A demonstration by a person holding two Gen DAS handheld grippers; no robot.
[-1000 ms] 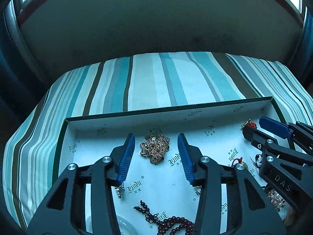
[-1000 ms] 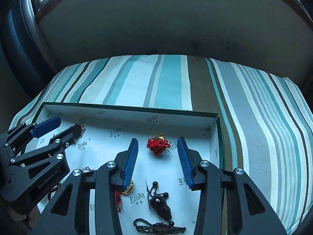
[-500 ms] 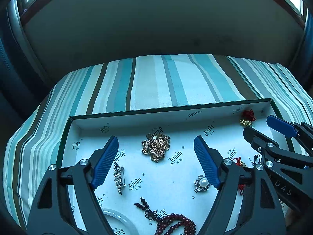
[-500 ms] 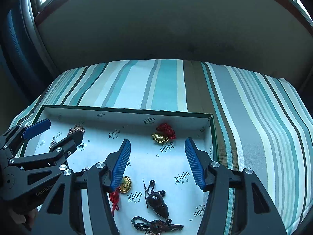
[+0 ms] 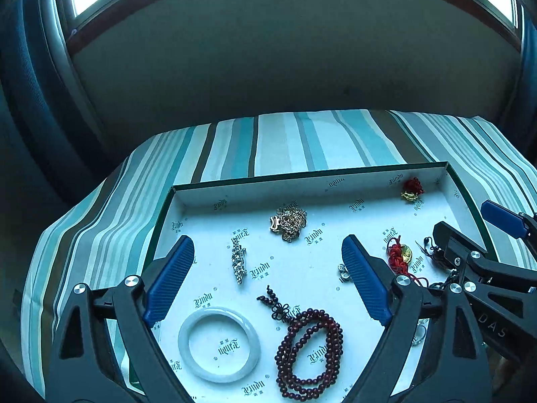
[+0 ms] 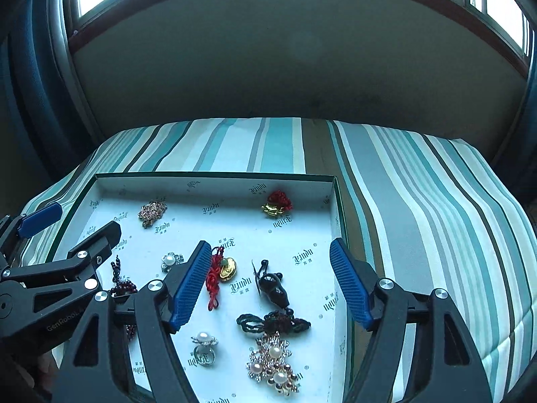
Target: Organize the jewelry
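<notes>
A shallow white box lid [image 5: 302, 186] [image 6: 214, 184] on a striped cloth holds loose jewelry. In the left wrist view: a gold chain heap [image 5: 290, 222], a silver brooch [image 5: 238, 262], a white jade bangle [image 5: 218, 344], a dark red bead bracelet [image 5: 310, 354], a red-and-gold charm [image 5: 412, 190]. In the right wrist view: a red-cord gold charm [image 6: 223, 268], a black pendant [image 6: 273, 288], a pearl ring [image 6: 204, 347], a pearl brooch [image 6: 273, 364]. My left gripper [image 5: 268, 282] is open and empty above the lid. My right gripper [image 6: 268, 282] is open and empty too.
The lid's raised rim [image 6: 337, 208] bounds the jewelry. The striped cloth [image 6: 419, 218] spreads to the right and behind the lid. A dark wall [image 5: 285, 67] rises beyond the table, with windows above. The right gripper shows at the right of the left wrist view [image 5: 470, 235].
Both grippers have opened wide and drawn back and up from the lid, so more jewelry shows. The red-and-gold charm now lies near the lid's far right corner.
</notes>
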